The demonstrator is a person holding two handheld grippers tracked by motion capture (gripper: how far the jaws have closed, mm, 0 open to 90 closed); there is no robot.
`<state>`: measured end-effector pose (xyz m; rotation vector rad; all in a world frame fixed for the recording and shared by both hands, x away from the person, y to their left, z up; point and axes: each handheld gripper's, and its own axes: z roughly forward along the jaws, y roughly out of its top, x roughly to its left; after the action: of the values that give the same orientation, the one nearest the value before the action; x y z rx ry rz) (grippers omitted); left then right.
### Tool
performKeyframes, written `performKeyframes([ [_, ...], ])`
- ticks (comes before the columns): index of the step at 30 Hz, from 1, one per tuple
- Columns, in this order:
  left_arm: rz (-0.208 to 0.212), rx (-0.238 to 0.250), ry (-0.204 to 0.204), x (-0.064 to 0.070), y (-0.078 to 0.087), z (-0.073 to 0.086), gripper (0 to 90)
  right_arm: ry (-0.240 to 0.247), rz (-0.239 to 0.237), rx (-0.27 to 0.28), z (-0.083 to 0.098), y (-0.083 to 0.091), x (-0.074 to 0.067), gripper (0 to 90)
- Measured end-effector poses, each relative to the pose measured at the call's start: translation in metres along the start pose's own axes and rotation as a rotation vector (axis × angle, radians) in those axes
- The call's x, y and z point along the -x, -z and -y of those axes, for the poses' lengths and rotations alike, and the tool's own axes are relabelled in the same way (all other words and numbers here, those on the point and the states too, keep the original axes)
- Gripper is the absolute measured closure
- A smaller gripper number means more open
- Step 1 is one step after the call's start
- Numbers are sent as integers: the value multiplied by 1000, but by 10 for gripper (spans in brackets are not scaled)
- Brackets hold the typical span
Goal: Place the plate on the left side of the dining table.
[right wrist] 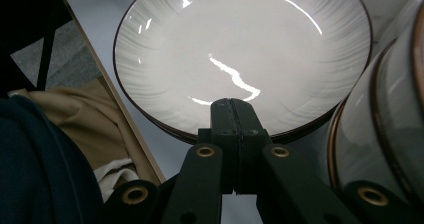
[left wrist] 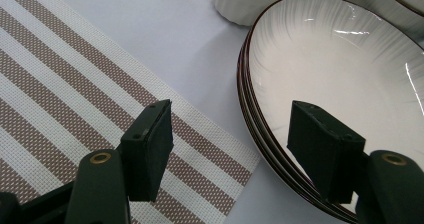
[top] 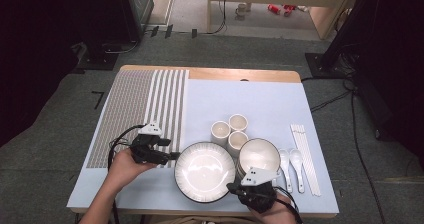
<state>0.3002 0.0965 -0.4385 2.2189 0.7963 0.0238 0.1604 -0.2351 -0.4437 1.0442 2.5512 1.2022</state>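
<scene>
My left gripper (top: 172, 155), beside the big plate (top: 204, 171), is matte black with a grey three-cornered plate on top and a black cable looping off behind it. My right gripper (top: 231, 187), at the plate's near rim, is built the same. Up close I see blocky black jaw pads on flat arms, each pinned by a brass-coloured rivet. My forearms are bare.

- Overhead light lit the surface (top: 260, 104) evenly, while the room's sides stayed dark.
- Bright glare streaked the plate (right wrist: 240, 59).
- The bowl (right wrist: 380, 134) sat blurred, close to the right gripper view's lens.
</scene>
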Motion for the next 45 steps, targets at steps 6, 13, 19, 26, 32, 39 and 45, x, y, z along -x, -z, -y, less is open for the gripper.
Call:
performKeyframes([
  [6,0,6,-1,1,0,0,351,-1,1,-15,2,-3,0,900],
  [13,4,5,3,1,0,0,360,-1,1,-18,3,-4,-1,900],
  [19,8,11,14,3,1,-1,389,6,11,-22,3,-4,-2,900],
  [26,5,17,34,2,4,2,397,16,11,-29,1,-5,-1,900],
  [32,6,9,35,4,4,2,405,31,19,-31,1,-5,-2,900],
  [39,-1,7,30,6,1,1,404,26,24,-23,1,-7,-2,900],
  [45,-1,-3,32,7,1,2,405,15,29,-6,0,-8,0,900],
])
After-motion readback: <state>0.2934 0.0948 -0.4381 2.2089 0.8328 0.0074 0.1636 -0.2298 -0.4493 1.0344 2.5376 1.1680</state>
